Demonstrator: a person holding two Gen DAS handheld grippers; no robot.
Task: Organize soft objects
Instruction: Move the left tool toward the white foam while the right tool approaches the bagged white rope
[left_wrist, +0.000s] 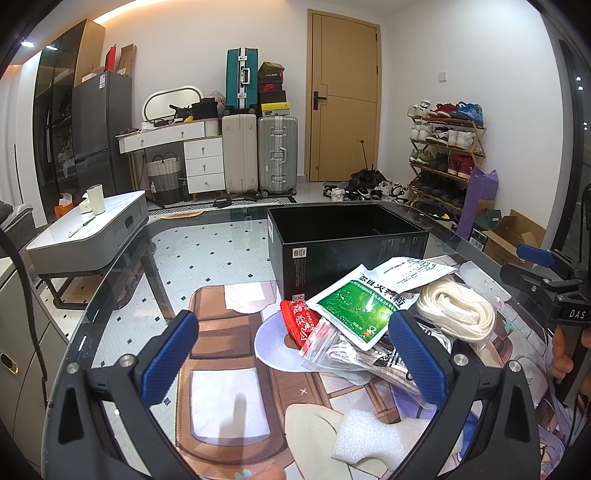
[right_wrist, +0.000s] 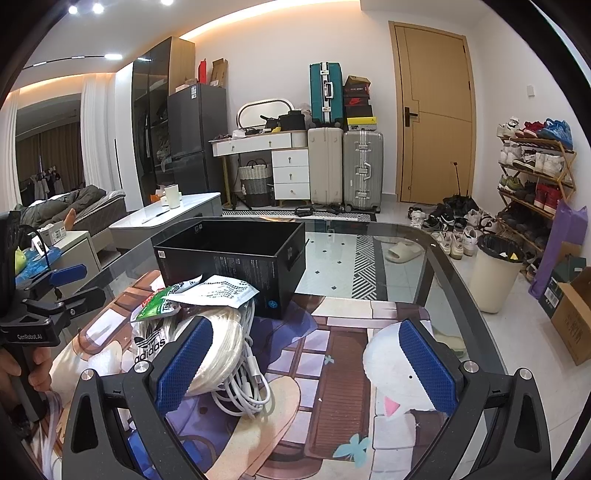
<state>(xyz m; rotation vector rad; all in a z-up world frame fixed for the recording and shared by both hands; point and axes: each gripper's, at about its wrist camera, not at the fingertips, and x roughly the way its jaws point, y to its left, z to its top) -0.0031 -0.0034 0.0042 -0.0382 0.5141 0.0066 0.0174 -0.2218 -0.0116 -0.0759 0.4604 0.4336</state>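
A pile of soft items lies on the printed mat in front of an open black box (left_wrist: 347, 243). It holds a green sachet (left_wrist: 356, 308), a red packet (left_wrist: 299, 321), a white printed pouch (left_wrist: 413, 271), a bag of cream cord (left_wrist: 456, 312), a clear zip bag (left_wrist: 347, 356) and a white foam piece (left_wrist: 373, 437). My left gripper (left_wrist: 293, 363) is open and empty, just short of the pile. My right gripper (right_wrist: 306, 365) is open and empty, right of the cream cord (right_wrist: 218, 343) and a white cable (right_wrist: 243, 391). The box (right_wrist: 236, 258) stands behind.
The glass table's curved edge (right_wrist: 454, 273) runs on the right, with a bin (right_wrist: 495, 273) and shoes on the floor beyond. A white coffee table (left_wrist: 88, 229) stands left. Each view shows the other hand-held gripper at its side: the right one (left_wrist: 546, 280), the left one (right_wrist: 48, 295).
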